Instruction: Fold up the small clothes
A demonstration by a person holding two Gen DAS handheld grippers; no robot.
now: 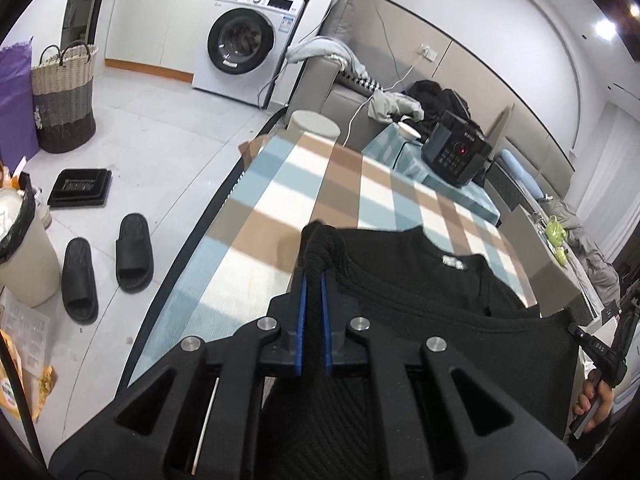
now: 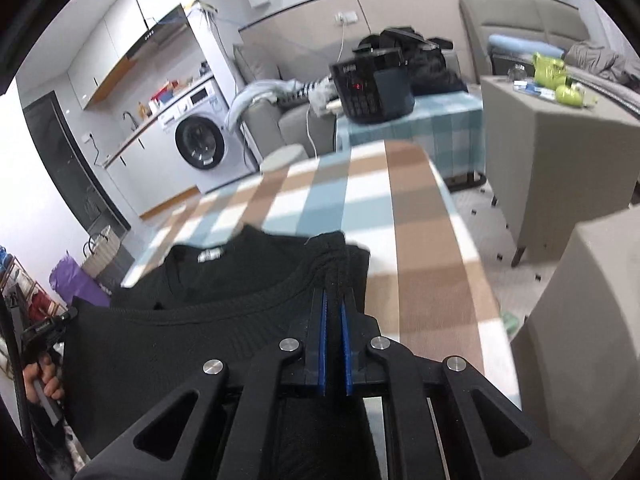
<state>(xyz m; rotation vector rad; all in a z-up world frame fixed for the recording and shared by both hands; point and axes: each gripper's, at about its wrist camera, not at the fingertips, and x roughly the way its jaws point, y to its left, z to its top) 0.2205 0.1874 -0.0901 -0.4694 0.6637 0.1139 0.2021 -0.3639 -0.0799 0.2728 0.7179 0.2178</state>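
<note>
Left wrist view: left tool (image 1: 314,276) and right tool (image 2: 335,292) each clamp the black top (image 1: 420,280) at 12 o'clock; table (image 1: 280,184) bare beyond, folding barely begun

The black garment (image 1: 420,280) is a ribbed knit, matt and slightly rough, with a small woven label at the neck, and it lies over a soft checked cloth (image 1: 320,184) covering the tabletop at the middle of the frame. The fingers (image 1: 302,300) look like matt black plastic with blue rubbery pads and shiny round metal pins (the same finish shows on the other pair (image 2: 347,340)). In the upper left of the left wrist view stand a glossy white washing machine (image 1: 244,40) and a coarse woven basket (image 1: 64,96), above smooth pale floor tiles (image 1: 160,128) with matt black rubber slippers (image 1: 134,252).
</note>
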